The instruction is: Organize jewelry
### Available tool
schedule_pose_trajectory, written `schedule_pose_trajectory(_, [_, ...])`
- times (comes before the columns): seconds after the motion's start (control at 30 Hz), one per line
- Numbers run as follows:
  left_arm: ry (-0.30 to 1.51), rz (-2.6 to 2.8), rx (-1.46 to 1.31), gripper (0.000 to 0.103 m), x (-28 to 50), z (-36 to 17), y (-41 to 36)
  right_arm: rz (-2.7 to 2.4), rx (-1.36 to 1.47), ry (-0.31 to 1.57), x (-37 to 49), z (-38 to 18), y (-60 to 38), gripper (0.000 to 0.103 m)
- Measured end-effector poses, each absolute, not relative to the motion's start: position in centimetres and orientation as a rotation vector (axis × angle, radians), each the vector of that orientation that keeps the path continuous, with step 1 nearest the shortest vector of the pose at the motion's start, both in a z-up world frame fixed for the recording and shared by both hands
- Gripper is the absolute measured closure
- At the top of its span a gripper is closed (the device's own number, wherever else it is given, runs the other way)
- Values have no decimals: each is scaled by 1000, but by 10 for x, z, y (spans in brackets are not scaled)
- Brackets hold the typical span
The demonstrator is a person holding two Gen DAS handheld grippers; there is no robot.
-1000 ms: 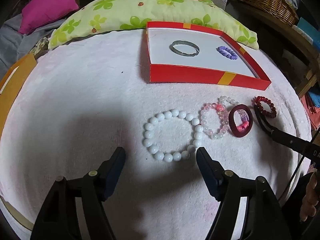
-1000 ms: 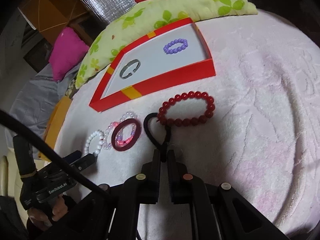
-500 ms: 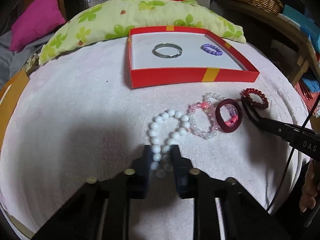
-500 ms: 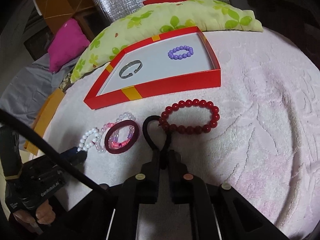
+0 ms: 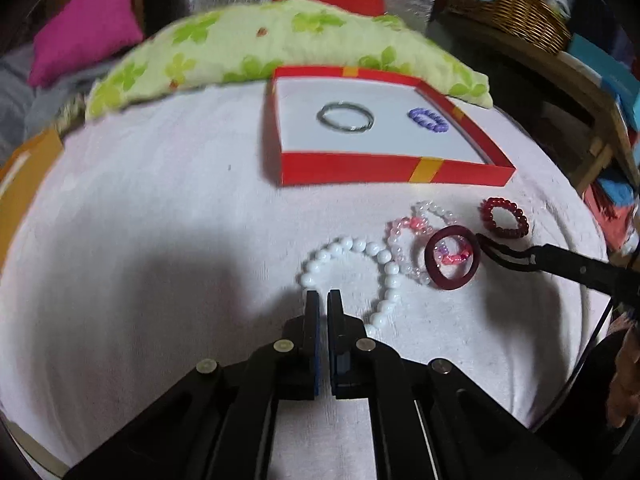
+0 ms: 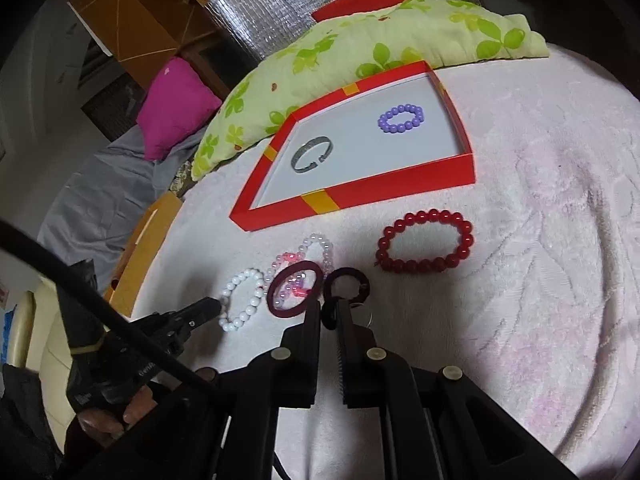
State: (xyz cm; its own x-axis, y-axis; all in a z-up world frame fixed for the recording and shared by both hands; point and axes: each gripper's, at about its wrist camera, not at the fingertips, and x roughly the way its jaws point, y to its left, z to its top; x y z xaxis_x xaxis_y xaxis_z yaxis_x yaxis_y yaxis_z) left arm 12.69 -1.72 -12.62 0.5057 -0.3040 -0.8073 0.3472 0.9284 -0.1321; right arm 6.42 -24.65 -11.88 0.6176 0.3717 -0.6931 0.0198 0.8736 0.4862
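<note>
White round-bead bracelet (image 5: 352, 276) lies on the pink towel-covered surface (image 5: 160, 240), its 7 o'clock edge pinched by the clenched left tongs (image 5: 323, 300). Right tongs (image 6: 329, 312) grasp a black elastic hair tie (image 6: 347, 284).

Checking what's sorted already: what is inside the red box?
Inside the red box, a silver bangle and a purple bead bracelet lie apart on its white floor. Nothing looks covered.
</note>
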Motion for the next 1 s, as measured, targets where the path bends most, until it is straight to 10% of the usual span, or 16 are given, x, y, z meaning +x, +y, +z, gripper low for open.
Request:
schedule_pose_trajectory(0.1, [980,-410,0,74,128,-126,-14,204,485,885,62,-117,-249,94])
schedule_pose_trajectory(0.17, [950,-362,52,35,125,-125,-19,195,484,880,61,-117,-252,94])
schedule_pose_trajectory(0.5, [965,-393,137,38,126,-136,-34,156,506,965,68,-132,-258,92])
schedule_pose_trajectory(0.63, [943,-416,152,82,122,-136,-35,135,469,971,68,-133,-252,44])
schedule_pose_trajectory(0.7, [941,-419,147,84,120,-135,-33,125,444,951,66,-131,-248,40])
schedule_pose_trajectory(0.8, [912,-413,161,94,118,-132,-34,116,383,926,66,-129,-242,44])
schedule_pose_trajectory(0.9, [878,-425,141,94,116,-125,-32,114,314,978,71,-139,-233,84])
schedule_pose_trajectory(1.0, [877,-428,127,94,117,-123,-30,101,267,978,71,-142,-227,91])
